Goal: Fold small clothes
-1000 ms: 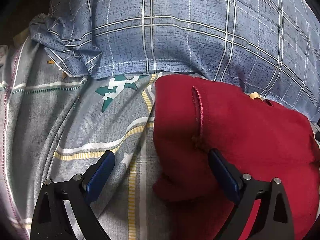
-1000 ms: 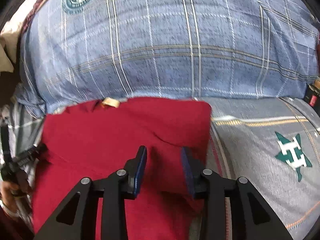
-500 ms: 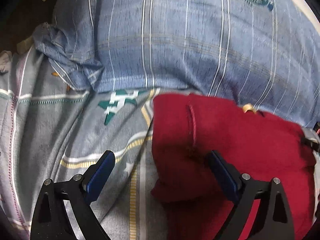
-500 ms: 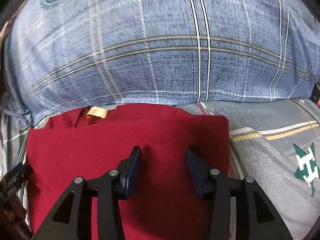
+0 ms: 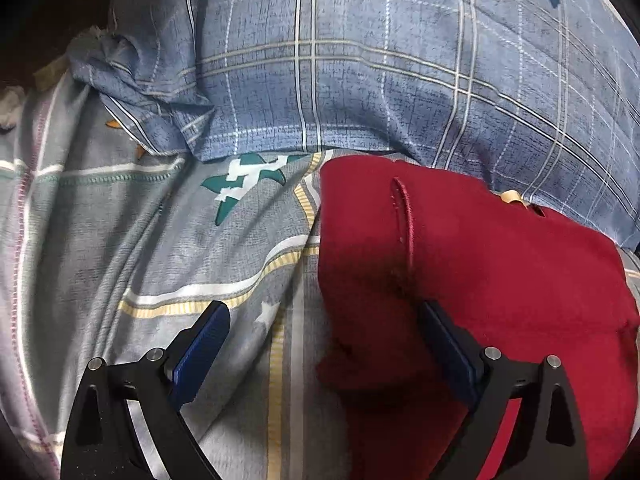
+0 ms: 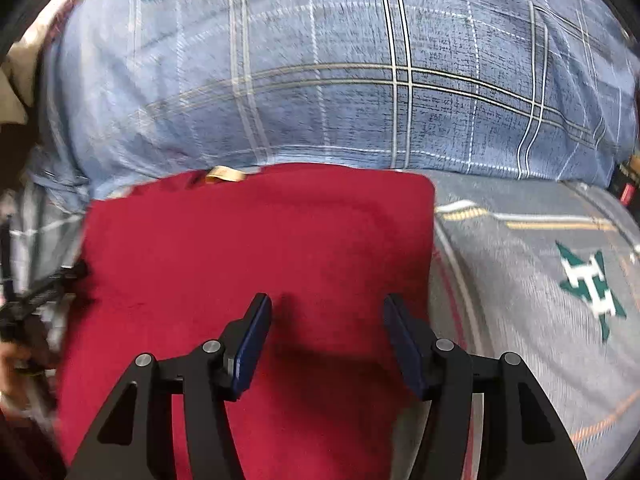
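Note:
A dark red folded garment (image 5: 480, 264) lies on the bed sheet, its far edge against a blue plaid pillow. A tan label (image 5: 510, 198) shows at its far edge. My left gripper (image 5: 324, 328) is open wide over the garment's left edge, one finger over the sheet, the other over the red cloth. In the right wrist view the garment (image 6: 240, 248) is a flat rectangle, the label (image 6: 224, 174) at the top. My right gripper (image 6: 326, 328) is open and empty above the garment's right part. The left gripper's tip (image 6: 44, 292) shows at the left edge there.
The blue plaid pillow (image 5: 400, 80) fills the back and also shows in the right wrist view (image 6: 340, 80). The grey bed sheet (image 5: 140, 240) with green star prints lies to the left and extends to the right of the garment (image 6: 540, 280).
My right gripper has opened wider over the red garment and shifted slightly. My left gripper stays open in about the same place at the left edge.

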Available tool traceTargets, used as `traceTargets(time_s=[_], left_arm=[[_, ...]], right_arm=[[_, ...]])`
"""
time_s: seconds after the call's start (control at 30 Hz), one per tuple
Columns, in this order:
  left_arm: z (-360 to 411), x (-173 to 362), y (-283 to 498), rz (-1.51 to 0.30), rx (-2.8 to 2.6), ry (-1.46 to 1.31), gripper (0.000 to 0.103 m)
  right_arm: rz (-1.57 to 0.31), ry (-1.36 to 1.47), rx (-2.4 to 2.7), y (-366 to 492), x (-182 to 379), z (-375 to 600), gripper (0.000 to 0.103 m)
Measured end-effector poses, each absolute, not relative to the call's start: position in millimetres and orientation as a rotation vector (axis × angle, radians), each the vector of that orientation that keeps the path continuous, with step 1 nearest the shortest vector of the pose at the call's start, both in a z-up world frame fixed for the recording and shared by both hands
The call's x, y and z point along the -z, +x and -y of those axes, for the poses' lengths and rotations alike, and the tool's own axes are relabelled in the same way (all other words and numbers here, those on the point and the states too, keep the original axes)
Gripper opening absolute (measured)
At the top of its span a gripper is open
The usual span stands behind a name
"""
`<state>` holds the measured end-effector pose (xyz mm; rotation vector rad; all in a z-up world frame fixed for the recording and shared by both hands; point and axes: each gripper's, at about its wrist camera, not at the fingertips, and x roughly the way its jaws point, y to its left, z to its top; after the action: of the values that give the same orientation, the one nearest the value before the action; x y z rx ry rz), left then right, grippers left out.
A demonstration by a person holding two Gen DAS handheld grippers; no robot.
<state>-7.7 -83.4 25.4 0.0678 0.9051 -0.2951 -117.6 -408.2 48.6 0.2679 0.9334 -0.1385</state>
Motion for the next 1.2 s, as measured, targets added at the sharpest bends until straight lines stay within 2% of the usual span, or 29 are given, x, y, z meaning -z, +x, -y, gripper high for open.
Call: traceTargets(time_s=[0.07,0.33,0.7,1.2], left_arm=[[81.7,-32.0,-19.6,-0.897,0.307,0.067,0.095],[62.4,-56.6,-106.3,-0.863,0.377,0.148,0.095],[5.3,-63.6,-241.4,-0.893,0.416,0.152,0.095],[-43.9,-51.1,-285.8,-1.042,0.465,0.010,0.095]], right_arm=[[-0.916,0.264,0.150,-145.6,-61.4,406.5,0.068],[-0.911,0.346,0.121,-267.1,-79.5,402.4,0.076],[-0.925,0.469,0.048,-322.5,-39.4,379.7,0.076],[-1.060,0.532,-0.023,-365.4,-1.4,357.1,0.076]])
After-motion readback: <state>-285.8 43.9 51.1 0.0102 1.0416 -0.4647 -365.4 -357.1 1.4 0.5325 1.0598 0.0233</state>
